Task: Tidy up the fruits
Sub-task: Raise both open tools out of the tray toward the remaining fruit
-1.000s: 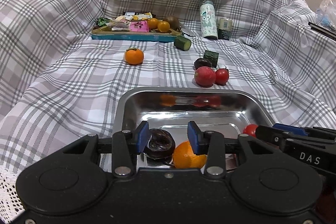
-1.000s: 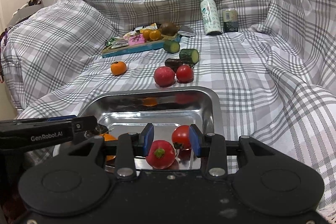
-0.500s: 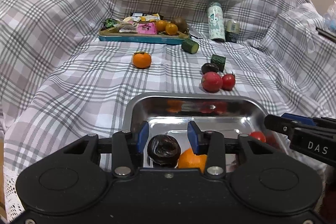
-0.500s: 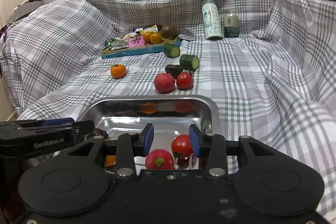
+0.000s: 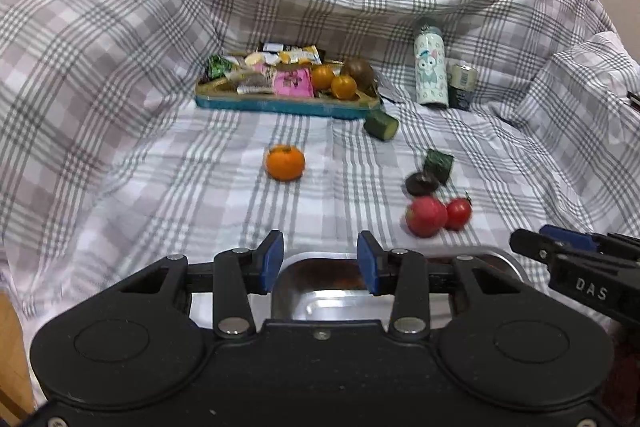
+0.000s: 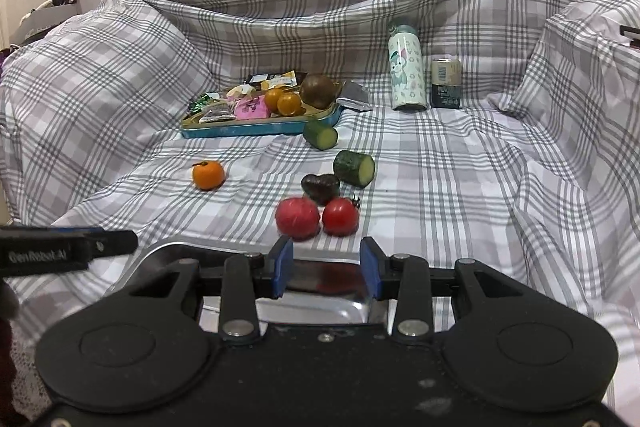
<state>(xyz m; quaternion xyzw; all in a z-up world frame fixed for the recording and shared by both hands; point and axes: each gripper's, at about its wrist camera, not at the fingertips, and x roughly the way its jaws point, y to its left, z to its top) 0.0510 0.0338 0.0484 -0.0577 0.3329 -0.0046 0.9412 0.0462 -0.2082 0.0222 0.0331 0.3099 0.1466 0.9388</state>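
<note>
While both grippers (image 5: 320,263) (image 6: 326,265) gape, bare cloth (image 6: 460,187) flanks the tray rim (image 6: 168,247)

- Steel tray (image 5: 496,259): only the far rim and a strip of floor show; the left gripper (image 5: 320,263) body covers the rest. Contents not visible.
- Right wrist view: same tray (image 6: 168,251), interior hidden behind the right gripper (image 6: 326,267).
- Packets in the blue tray (image 5: 280,105): print too small to read.
- Red fruit (image 6: 298,217): edges blurred.
</note>
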